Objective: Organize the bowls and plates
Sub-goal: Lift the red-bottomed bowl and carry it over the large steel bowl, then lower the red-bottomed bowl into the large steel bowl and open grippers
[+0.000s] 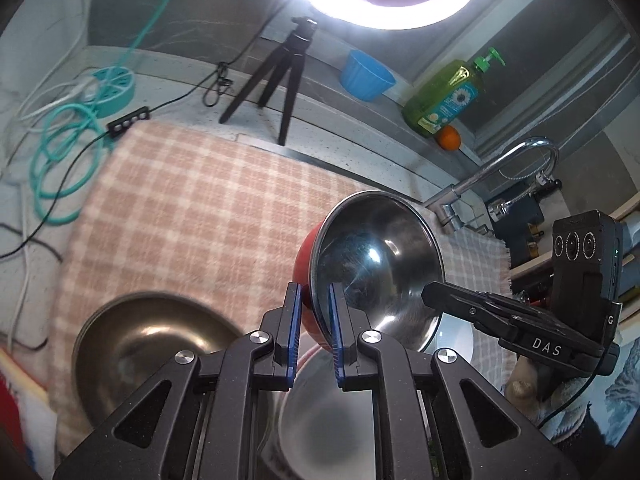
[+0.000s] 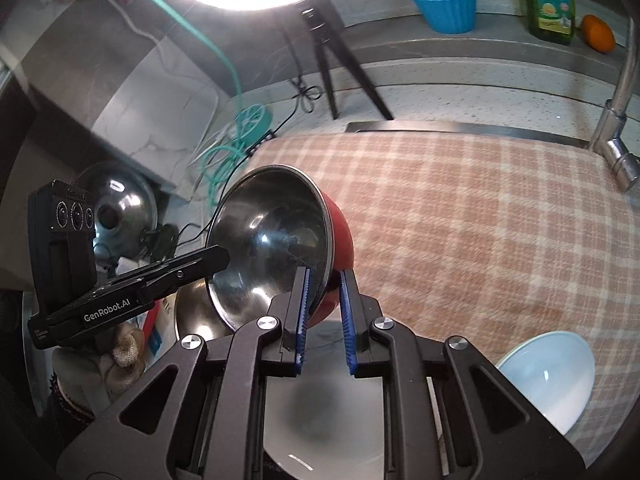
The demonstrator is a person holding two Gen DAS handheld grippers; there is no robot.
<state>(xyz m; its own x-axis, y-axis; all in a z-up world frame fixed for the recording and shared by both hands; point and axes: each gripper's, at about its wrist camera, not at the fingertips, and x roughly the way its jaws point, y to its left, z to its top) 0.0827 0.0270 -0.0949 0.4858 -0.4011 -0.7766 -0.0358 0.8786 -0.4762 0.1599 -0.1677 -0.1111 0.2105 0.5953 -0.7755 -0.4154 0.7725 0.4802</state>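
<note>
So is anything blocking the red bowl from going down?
Nothing visible blocks it. Both grippers, left and right, pinch the red bowl's rim, holding it tilted above the checked cloth. A white bowl sits just below.

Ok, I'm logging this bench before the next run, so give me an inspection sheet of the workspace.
Surface: checked cloth over a speckled counter.
Job's things: red bowl with steel inside held tilted; steel bowl, white bowl, white dish below.
Clutter: blue cup, green soap bottle, orange.
Grippers: left tool and right tool both clamp the red bowl's rim.
Cables: teal hose, black lead.
Surroundings: ring light, tripod, faucet.
</note>
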